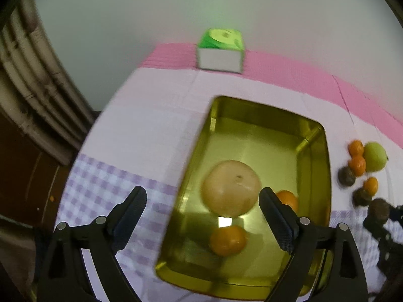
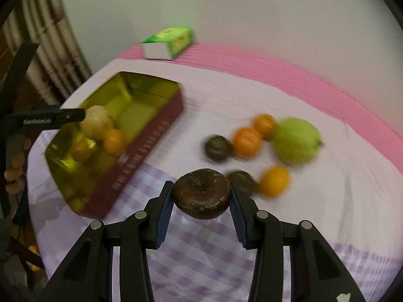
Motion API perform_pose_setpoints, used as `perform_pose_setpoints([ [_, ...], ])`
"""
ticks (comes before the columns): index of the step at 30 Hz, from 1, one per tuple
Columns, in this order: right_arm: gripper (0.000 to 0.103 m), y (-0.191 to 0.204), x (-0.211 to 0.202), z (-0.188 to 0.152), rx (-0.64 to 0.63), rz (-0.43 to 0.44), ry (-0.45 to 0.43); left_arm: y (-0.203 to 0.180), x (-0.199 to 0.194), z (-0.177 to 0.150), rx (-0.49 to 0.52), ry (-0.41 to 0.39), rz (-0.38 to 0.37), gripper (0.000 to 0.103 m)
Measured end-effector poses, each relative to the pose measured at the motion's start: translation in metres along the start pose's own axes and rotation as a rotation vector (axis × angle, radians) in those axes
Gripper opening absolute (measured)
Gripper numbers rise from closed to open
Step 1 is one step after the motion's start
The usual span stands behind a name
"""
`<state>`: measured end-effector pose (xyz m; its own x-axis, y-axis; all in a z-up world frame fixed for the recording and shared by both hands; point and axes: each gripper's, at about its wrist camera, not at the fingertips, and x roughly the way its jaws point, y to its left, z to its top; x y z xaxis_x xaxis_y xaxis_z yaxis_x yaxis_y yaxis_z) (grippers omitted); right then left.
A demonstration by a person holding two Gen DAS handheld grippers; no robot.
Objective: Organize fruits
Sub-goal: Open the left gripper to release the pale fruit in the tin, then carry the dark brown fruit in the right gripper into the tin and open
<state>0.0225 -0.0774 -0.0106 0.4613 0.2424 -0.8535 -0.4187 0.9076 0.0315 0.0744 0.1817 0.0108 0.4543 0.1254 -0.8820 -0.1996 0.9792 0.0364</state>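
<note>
Far left: left gripper (image 1: 202, 198) hangs over the near end of the gold tin (image 1: 219, 115), pointing steeply down. Jaws wide apart, nothing clamped. The large pale round fruit (image 1: 230, 188) shows between the fingertips but lies below them on the tin floor, with two oranges (image 1: 228, 240) beside it. Pads do not appear to touch it.

Centre: the tin's long axis runs away from the camera in the left wrist view; in the right wrist view it slants from near-left to far-right, red outer wall (image 2: 141, 151) facing the right gripper.

Right of centre: right gripper (image 2: 201, 197) closed tight on a dark brown, flattened round fruit (image 2: 201, 197), one pad on each side, held clear of the checked cloth (image 2: 201, 264).

Further right, loose on the cloth: two more dark fruits (image 2: 217, 148), three oranges (image 2: 246, 142), a green guava-like fruit (image 2: 296, 141).

Judgement: the tin lies up and to the left of the right fingers. The right hand must carry leftward over the red wall. The left gripper already occupies that end; crowding is the risk.
</note>
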Motion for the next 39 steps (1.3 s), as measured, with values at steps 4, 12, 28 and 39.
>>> perform_pose_setpoints([
  [4,0.040,0.039,0.006,0.018,-0.077,0.058,-0.011,0.026,-0.004,-0.001,-0.073,-0.016,0.047,0.091],
  [12,0.041,0.097,0.031,0.034,-0.201,0.127,0.014,0.069,-0.014,-0.023,-0.156,-0.024,0.074,0.091],
  [28,0.041,0.141,0.072,0.030,-0.299,0.118,0.115,0.069,-0.004,-0.031,-0.158,0.012,0.039,0.091],
  [39,0.041,0.139,0.086,0.027,-0.284,0.098,0.136,0.062,0.001,-0.032,-0.139,0.028,0.025,0.091],
])
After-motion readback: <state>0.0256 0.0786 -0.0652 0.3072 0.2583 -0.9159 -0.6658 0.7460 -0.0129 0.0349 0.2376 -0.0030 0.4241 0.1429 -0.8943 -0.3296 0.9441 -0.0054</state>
